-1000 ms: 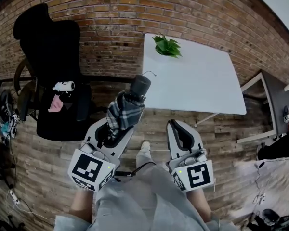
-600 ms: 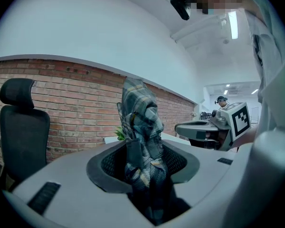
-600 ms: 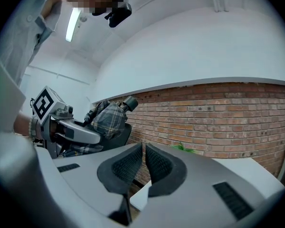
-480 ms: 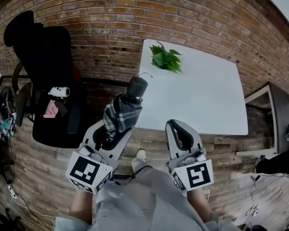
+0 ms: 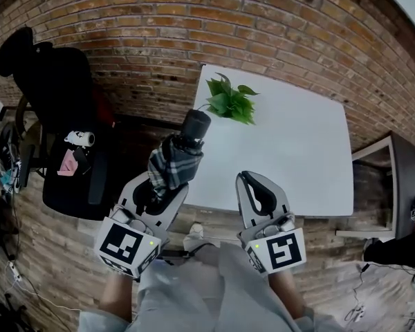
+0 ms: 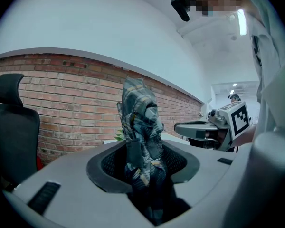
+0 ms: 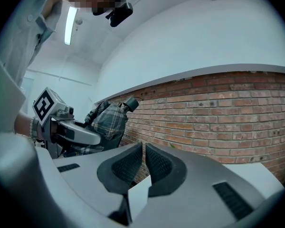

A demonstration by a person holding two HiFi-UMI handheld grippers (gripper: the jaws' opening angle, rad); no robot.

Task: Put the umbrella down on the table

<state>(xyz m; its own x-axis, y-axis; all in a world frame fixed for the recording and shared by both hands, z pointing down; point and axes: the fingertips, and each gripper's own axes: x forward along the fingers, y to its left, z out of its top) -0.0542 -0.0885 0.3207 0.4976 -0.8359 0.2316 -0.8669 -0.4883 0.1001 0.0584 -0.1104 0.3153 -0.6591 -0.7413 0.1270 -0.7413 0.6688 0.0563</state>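
A folded plaid umbrella (image 5: 173, 161) with a black cylindrical handle (image 5: 196, 124) stands up out of my left gripper (image 5: 162, 185), which is shut on its fabric body. In the left gripper view the plaid cloth (image 6: 141, 127) fills the gap between the jaws. The handle end hangs over the near left edge of the white table (image 5: 297, 151). My right gripper (image 5: 247, 180) is shut with nothing in it, its tip over the table's near edge. From the right gripper view the umbrella (image 7: 109, 120) shows at the left, beyond that gripper's own closed jaws (image 7: 143, 163).
A potted green plant (image 5: 228, 101) sits at the table's far left corner by the brick wall. A black office chair (image 5: 62, 116) with small items on its seat stands to the left. A dark desk (image 5: 401, 178) is at the right. The floor is wooden.
Both grippers and the person have moved toward the table. The table and plant now lie nearer, and the gripper tips reach the table's near edge. The grip on the umbrella is unchanged.
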